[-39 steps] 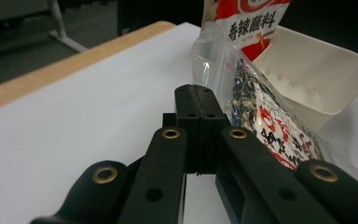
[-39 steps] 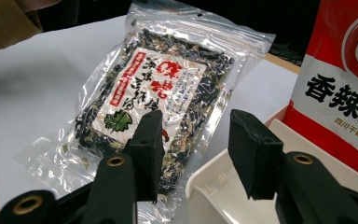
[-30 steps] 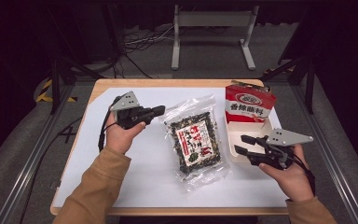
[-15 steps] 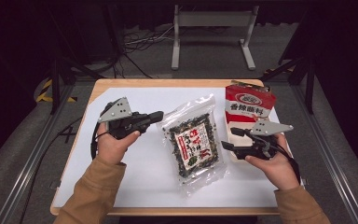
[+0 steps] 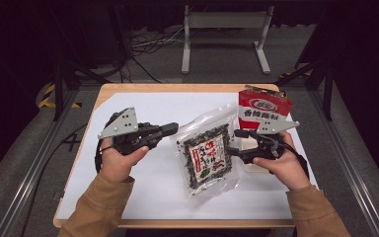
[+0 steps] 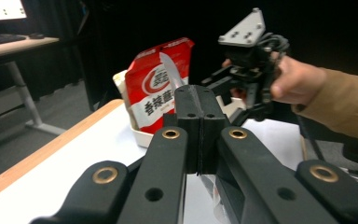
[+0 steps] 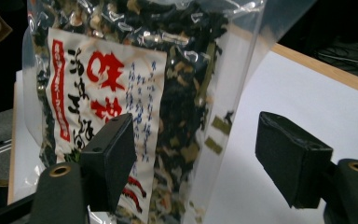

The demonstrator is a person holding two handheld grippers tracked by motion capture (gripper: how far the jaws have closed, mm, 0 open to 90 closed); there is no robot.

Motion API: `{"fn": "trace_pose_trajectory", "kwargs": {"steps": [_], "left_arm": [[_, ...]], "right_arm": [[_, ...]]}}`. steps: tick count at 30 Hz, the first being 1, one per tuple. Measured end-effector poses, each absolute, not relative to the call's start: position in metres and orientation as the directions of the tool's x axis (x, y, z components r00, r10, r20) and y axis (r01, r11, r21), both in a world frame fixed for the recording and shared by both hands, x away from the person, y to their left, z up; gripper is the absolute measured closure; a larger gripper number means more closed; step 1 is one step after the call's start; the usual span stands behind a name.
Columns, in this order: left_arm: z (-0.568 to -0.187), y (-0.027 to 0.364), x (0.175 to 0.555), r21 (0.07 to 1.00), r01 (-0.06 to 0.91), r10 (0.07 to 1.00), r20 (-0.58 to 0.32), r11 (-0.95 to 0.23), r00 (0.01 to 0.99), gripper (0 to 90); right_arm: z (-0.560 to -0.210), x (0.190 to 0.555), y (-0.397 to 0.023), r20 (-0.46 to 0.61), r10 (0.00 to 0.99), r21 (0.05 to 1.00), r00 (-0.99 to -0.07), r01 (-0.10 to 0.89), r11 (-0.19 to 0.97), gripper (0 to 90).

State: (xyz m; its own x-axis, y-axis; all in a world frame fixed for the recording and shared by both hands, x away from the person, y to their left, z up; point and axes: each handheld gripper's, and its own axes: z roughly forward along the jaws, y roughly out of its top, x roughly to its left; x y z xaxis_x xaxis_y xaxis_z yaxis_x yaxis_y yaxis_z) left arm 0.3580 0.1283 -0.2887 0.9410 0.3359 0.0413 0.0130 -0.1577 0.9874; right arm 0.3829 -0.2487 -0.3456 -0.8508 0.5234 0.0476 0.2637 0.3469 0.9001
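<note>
Right now: you hold a two-jaw gripper in each hand over a white-topped table [image 5: 143,197], one at either side of a clear bag of dried seaweed [image 5: 207,155].
Bag's place: it lies near the table's middle, between your two hands, its printed label facing up.
Left gripper [image 5: 172,128]: at the bag's 9 o'clock, tips close to its upper edge; jaws pressed fully together with nothing between them, as the left gripper view shows.
Right gripper [image 5: 234,142]: at the bag's 3 o'clock; its jaws have just been opening and now stand wide. In the right gripper view the bag's sealed side edge sits in the gap, and neither pad presses on it.
Step in hand: by the look of it, lining up a grip on the bag's right edge.
Next move: likely ease the right gripper inward until the film sits well between the pads, then close; the plastic looks slippery and crinkly.
Nearby: a red pouch [image 5: 264,106] stands in a pale tray at the bag's 1 o'clock.
Surface: white sheet over a wooden board.
Room: dark, with grey floor, cables and a metal stand [image 5: 224,37] at 12 o'clock.
</note>
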Motion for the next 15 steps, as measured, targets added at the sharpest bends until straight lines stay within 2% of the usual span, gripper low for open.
{"fn": "trace_pose_trajectory", "kwargs": {"steps": [8,15], "left_arm": [[-0.284,0.128,0.352,0.990,0.011,0.306,0.034,-0.144,0.952,90.0],[-0.283,0.129,0.351,0.992,0.005,0.298,0.033,-0.127,0.954,90.0]], "right_arm": [[-0.343,0.393,-0.241,0.057,0.473,0.897,-0.879,0.254,0.362,28.4],[-0.336,0.390,-0.233,0.064,0.412,0.909,-0.909,0.223,0.353,33.8]]}}
